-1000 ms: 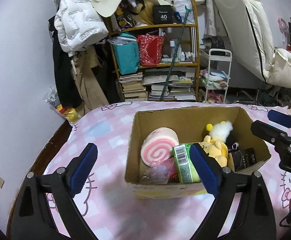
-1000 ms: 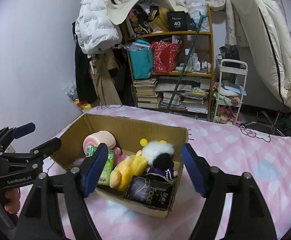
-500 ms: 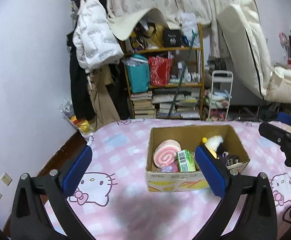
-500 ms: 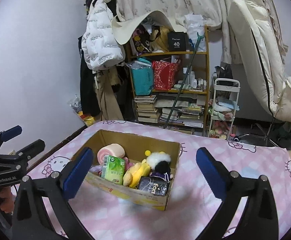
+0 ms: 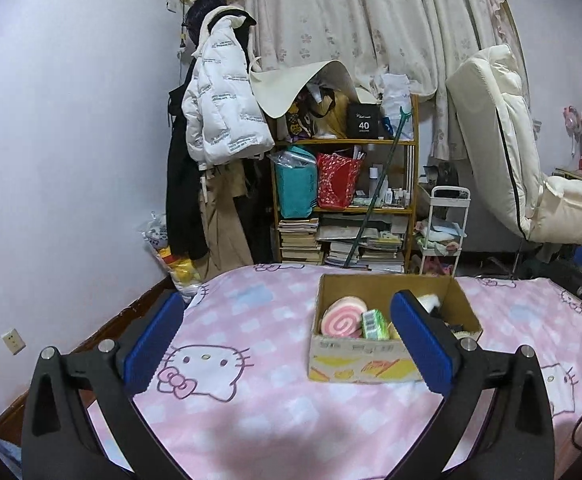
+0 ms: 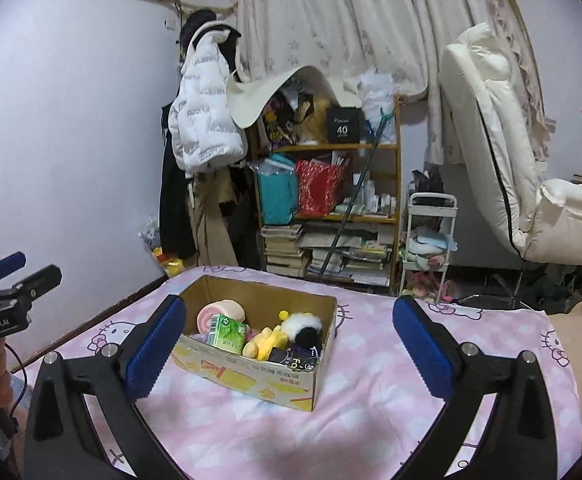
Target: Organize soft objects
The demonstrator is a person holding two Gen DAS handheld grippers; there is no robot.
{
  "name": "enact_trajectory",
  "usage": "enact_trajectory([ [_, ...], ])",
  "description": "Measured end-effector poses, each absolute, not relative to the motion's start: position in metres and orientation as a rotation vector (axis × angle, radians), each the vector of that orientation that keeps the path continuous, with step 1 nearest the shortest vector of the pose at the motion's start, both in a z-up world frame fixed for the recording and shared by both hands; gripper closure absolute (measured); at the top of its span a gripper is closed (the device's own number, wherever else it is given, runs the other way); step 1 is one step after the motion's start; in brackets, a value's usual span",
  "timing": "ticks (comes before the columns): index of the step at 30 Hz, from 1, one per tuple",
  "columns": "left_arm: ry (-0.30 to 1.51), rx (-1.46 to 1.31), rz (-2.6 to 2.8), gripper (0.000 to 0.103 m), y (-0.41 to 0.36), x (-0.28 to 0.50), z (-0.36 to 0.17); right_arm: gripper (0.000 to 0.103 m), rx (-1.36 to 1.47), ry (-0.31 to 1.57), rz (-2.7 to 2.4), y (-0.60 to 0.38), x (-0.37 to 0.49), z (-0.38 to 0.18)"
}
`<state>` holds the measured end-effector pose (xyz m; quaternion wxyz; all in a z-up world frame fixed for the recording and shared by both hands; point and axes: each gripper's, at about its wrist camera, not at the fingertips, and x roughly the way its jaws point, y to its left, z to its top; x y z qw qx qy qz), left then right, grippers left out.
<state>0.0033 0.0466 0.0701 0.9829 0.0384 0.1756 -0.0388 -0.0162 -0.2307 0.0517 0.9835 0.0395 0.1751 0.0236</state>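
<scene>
Cardboard box (image 6: 251, 376) beyond spread, empty fingers (image 6: 157, 348).

Cardboard box (image 5: 355, 364) of soft toys on pink blanket (image 5: 259, 412).

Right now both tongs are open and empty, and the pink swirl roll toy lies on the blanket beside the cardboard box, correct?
Not quite. The pink swirl roll toy lies inside the cardboard box, not beside it; the left wrist view shows it. Left tongs and right tongs are open and empty.

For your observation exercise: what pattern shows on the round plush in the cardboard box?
A pink-and-white spiral on the round plush, clearest in the left wrist view.
</scene>
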Motion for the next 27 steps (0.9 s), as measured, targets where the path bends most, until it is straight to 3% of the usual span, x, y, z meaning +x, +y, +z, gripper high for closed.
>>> enact_trajectory([
  [27,0.332,0.126,-0.06,0.001,0.048,-0.023,0.032,0.0,0.086,0.352,0.031,-0.235,-0.03,0.021],
])
